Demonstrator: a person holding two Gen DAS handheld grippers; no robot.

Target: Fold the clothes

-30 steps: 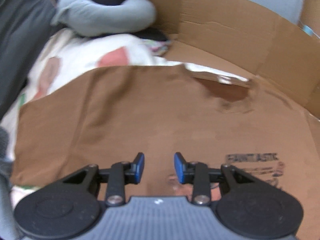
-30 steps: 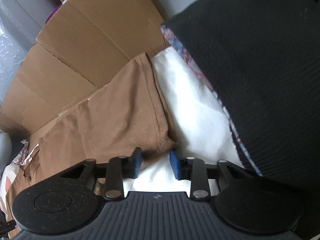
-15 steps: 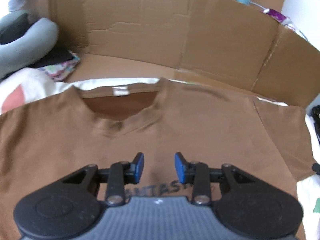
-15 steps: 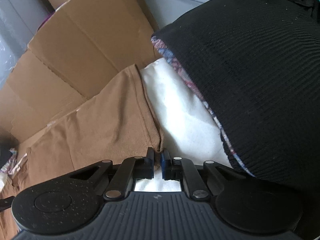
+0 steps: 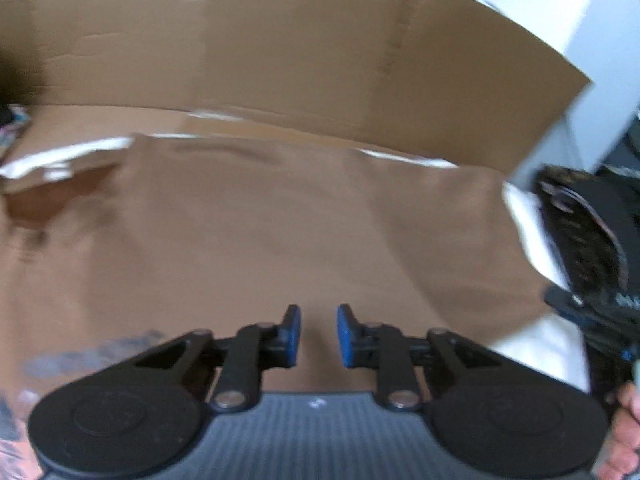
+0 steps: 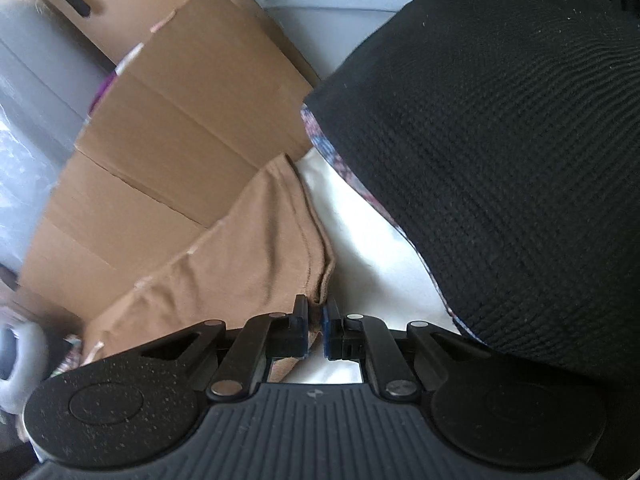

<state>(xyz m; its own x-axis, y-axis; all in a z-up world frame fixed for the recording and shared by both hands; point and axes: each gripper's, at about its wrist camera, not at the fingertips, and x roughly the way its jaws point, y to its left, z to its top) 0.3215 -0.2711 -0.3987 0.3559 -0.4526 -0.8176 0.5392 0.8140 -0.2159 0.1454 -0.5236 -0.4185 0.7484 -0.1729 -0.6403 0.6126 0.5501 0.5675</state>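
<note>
**Pin both sleeve points, then fold inward**

The cardboard stands as a wall along the far side, with the brown shirt spread flat in front of it on white bedding. A black knit pile sits just right of the shirt.

The right gripper is clamped on the corner of the shirt's right sleeve hem, cloth pinched between its pads. The left gripper hangs over the shirt's right half; its jaws are closing with a gap still showing, and whether cloth is caught between them is unclear in the blur.

To do this well, I'd take only the top layers with the left gripper, lift both grips together, and carry the sleeve side leftward over the body, keeping the edge taut so no crease forms. Stay clear of the black pile.
</note>
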